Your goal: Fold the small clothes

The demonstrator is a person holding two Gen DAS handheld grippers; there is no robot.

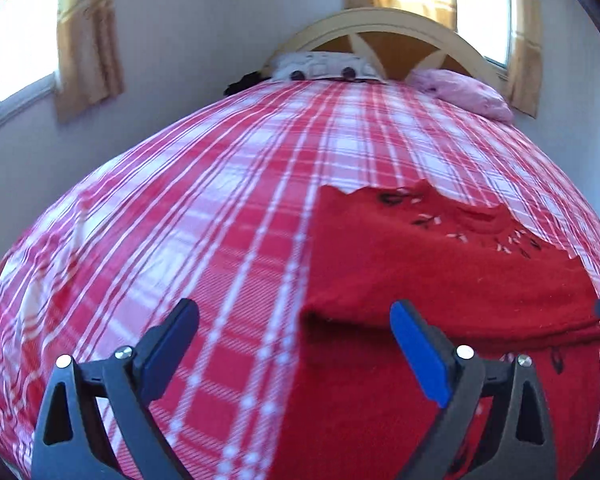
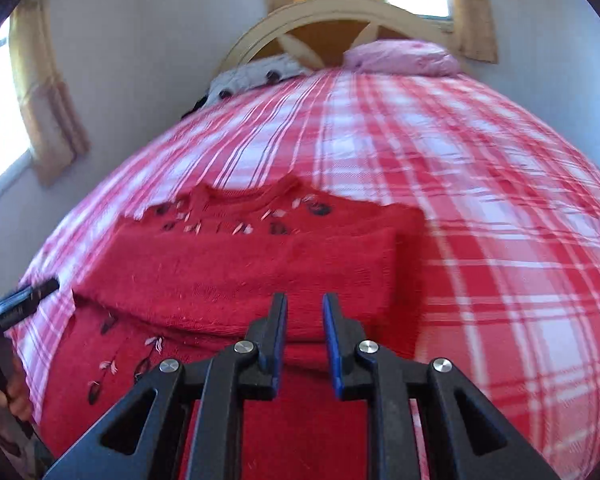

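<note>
Left gripper (image 1: 294, 324): spread wide, holding nothing, above the sweater's folded left edge.
Right gripper (image 2: 305, 308): narrowly parted, nothing pinched.
Red sweater (image 2: 252, 264): folded on the plaid bedspread (image 2: 480, 184), near the bed's foot.
Right view only: a hand (image 2: 14, 394) at the left edge.

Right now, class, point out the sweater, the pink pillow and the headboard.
sweater (image 2: 252, 264): right wrist view, middle of folded body.
pink pillow (image 2: 404, 56): right wrist view, its top.
headboard (image 1: 384, 20): left wrist view, arched rim.

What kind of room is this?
It looks like a bedroom. There is a bed with a red and white checked bedspread, an arched wooden headboard with a pink pillow against it, and curtains at the windows. A red sweater lies on the bed.
</note>
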